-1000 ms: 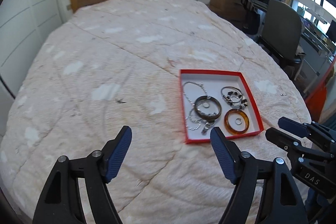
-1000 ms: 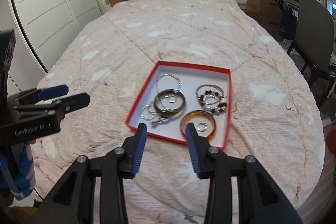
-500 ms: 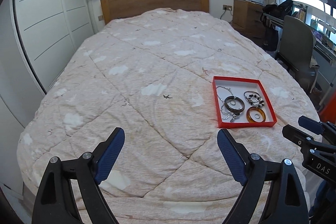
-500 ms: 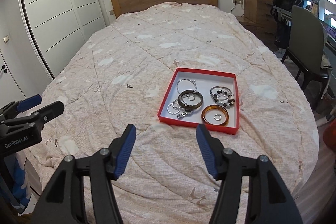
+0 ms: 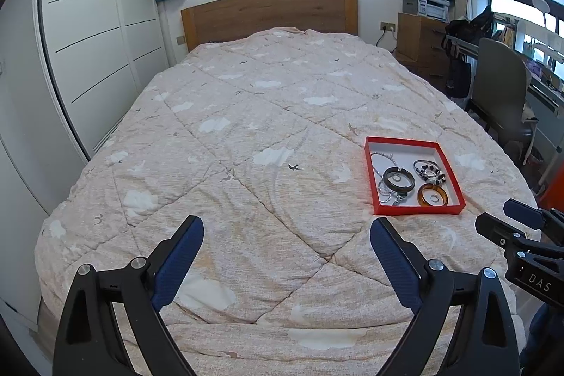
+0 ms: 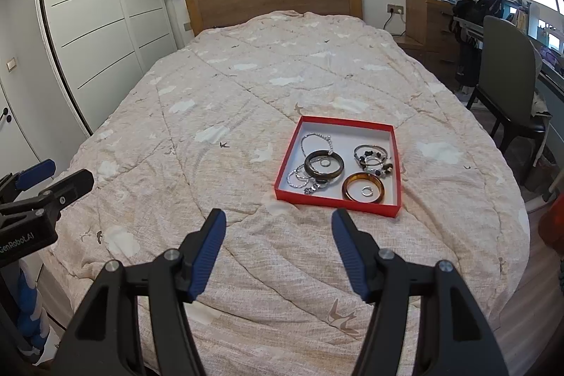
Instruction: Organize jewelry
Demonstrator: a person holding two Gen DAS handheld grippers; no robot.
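A red tray [image 5: 416, 210] [image 6: 335, 199] with a white floor lies on the bed's right side. In it are a dark bangle [image 5: 398, 179] [image 6: 324, 164], an amber bangle [image 5: 432, 195] [image 6: 363, 187] with a small ring inside, a beaded bracelet [image 5: 428, 171] [image 6: 373, 159] and silver chains [image 6: 314, 140]. My left gripper [image 5: 286, 244] is open and empty over the bed's near end, left of the tray. My right gripper [image 6: 278, 236] is open and empty, just short of the tray's near edge.
The quilted beige bed [image 5: 246, 129] fills the view, with a wooden headboard [image 5: 271, 13] behind. White wardrobe doors [image 6: 88, 34] stand at left. A chair [image 6: 507, 83] and a desk stand at right, beside a wooden dresser [image 6: 426, 20].
Both grippers have pulled back and up from the tray, which now looks smaller and farther. The right gripper's jaws have opened wider. The jewelry has not moved.
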